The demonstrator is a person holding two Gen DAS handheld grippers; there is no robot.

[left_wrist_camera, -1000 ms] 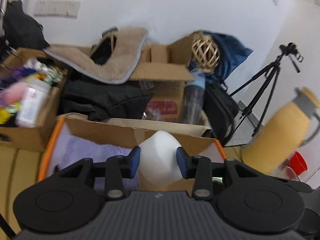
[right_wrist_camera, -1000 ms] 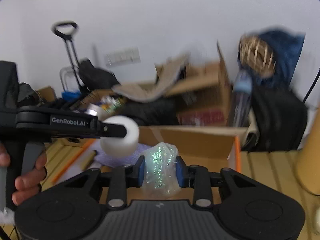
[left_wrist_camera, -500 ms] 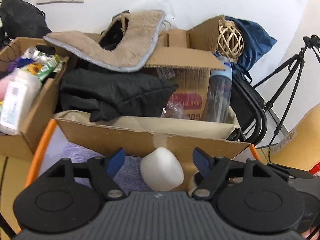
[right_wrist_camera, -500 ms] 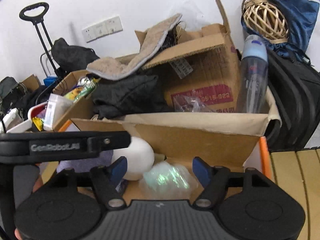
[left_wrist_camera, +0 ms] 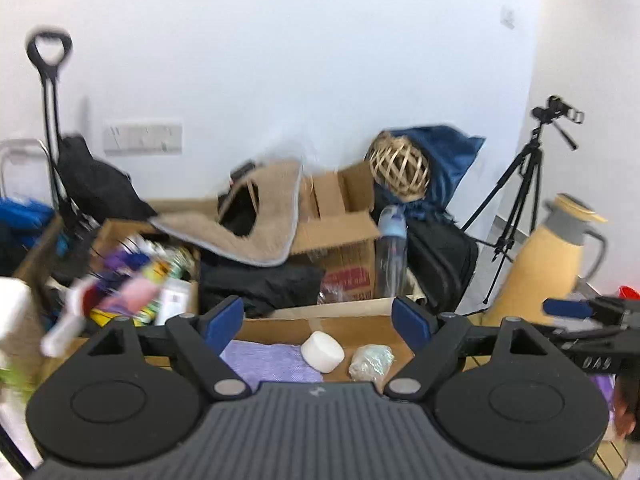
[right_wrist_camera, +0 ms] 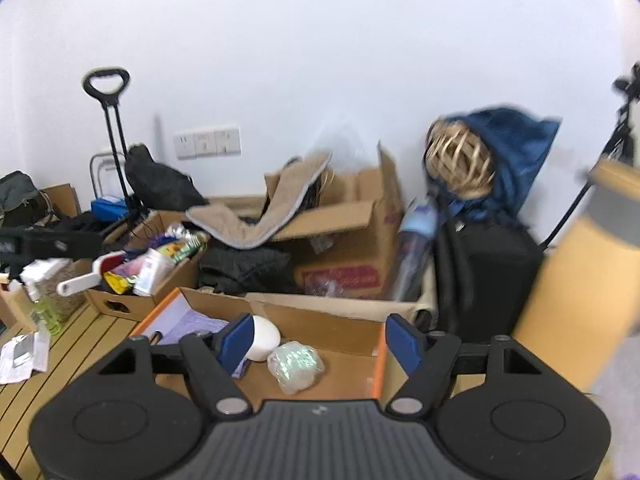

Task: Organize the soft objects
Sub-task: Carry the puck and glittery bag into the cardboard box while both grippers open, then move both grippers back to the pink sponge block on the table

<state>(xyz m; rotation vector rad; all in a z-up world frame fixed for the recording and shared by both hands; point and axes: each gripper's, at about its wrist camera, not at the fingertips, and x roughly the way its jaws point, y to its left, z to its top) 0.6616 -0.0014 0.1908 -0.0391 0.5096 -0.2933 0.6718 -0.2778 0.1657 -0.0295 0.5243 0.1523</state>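
Observation:
A white foam piece [left_wrist_camera: 322,351] and a crinkly iridescent bundle [left_wrist_camera: 371,361] lie side by side in an open cardboard box with orange edges [right_wrist_camera: 340,334], next to a purple cloth [left_wrist_camera: 269,364]. My left gripper [left_wrist_camera: 318,324] is open and empty, held back above the box. My right gripper [right_wrist_camera: 321,340] is open and empty too, above the foam piece [right_wrist_camera: 262,337] and the bundle [right_wrist_camera: 295,365]. The right gripper also shows at the right edge of the left wrist view [left_wrist_camera: 588,316].
Behind the box stand cluttered cardboard boxes [right_wrist_camera: 352,240], a beige fleece mat [left_wrist_camera: 256,224], black clothing [right_wrist_camera: 244,266], a water bottle [left_wrist_camera: 392,256] and a wicker ball [left_wrist_camera: 398,170]. A yellow thermos jug [left_wrist_camera: 548,264] and a tripod [left_wrist_camera: 524,200] stand right. Slatted wood table [right_wrist_camera: 60,356].
Both grippers opened and dropped the foam piece and the iridescent bundle into the box, then pulled back and up. Both objects now lie on the box floor.

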